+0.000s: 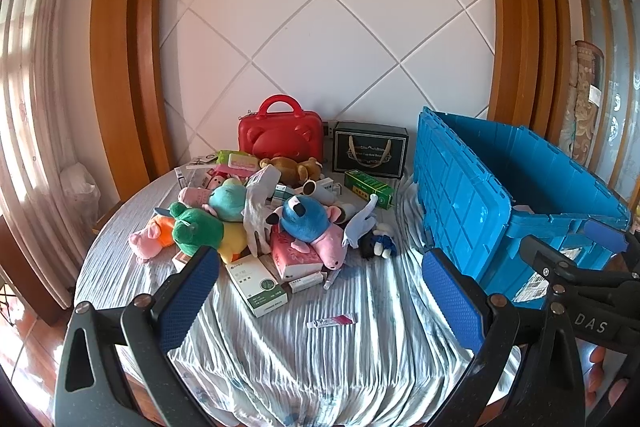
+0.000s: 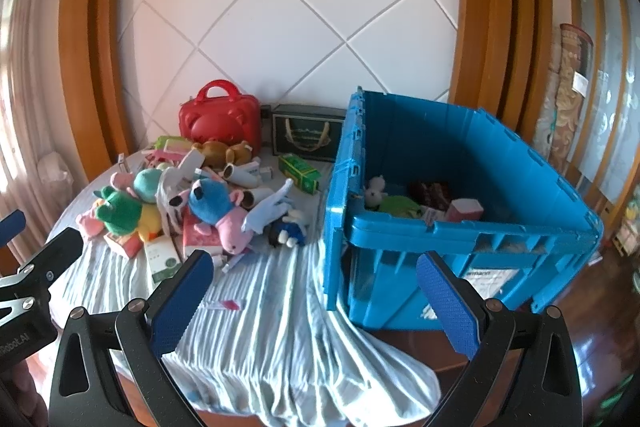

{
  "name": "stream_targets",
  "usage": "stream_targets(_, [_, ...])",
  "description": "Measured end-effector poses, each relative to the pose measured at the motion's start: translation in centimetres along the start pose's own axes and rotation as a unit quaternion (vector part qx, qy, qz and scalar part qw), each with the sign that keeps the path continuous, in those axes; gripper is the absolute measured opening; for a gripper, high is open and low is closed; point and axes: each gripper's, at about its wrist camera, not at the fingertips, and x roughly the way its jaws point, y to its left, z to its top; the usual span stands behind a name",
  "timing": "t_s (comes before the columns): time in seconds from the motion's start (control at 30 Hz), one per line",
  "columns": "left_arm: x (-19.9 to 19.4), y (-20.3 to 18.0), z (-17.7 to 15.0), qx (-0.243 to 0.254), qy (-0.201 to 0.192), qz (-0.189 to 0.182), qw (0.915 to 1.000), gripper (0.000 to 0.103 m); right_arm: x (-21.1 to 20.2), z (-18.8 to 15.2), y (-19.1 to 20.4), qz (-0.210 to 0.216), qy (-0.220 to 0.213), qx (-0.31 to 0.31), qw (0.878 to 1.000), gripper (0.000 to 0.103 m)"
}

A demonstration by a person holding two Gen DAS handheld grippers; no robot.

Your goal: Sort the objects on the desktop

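Note:
A heap of plush toys and small boxes lies on the round table's striped cloth point(image 1: 320, 359): a green plush point(image 1: 196, 229), a blue plush point(image 1: 306, 219), a pink tissue pack point(image 1: 294, 255) and a white-green box point(image 1: 260, 285). A small pink tube point(image 1: 332, 321) lies alone nearer me. The blue crate point(image 2: 472, 227) at the right holds a few toys and a pink box point(image 2: 466, 209). My left gripper point(image 1: 320, 303) is open above the cloth, short of the heap. My right gripper point(image 2: 316, 301) is open, empty, at the crate's near left corner.
A red carry case point(image 1: 280, 137) and a dark gift box point(image 1: 370, 149) stand at the table's back by the wall. A green carton point(image 1: 370, 189) lies before them. The crate's lid point(image 1: 456, 195) hangs open on its left side. Wooden floor surrounds the table.

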Motion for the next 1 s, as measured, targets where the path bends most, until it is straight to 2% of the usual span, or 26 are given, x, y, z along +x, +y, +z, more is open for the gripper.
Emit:
stream_targets(0.77, [0.1, 0.7, -0.3, -0.009, 0.002, 0.005, 0.9999, 0.102, 0.2, 0.3, 1.0, 0.004, 0.004, -0.011, 1.0, 0.103])
stream_targets(1.0, [2.1, 2.1, -0.5, -0.024, 0.019, 0.009, 0.9995, 0.102, 1.7, 0.6, 1.8, 0.012, 0.013, -0.021, 1.0, 0.103])
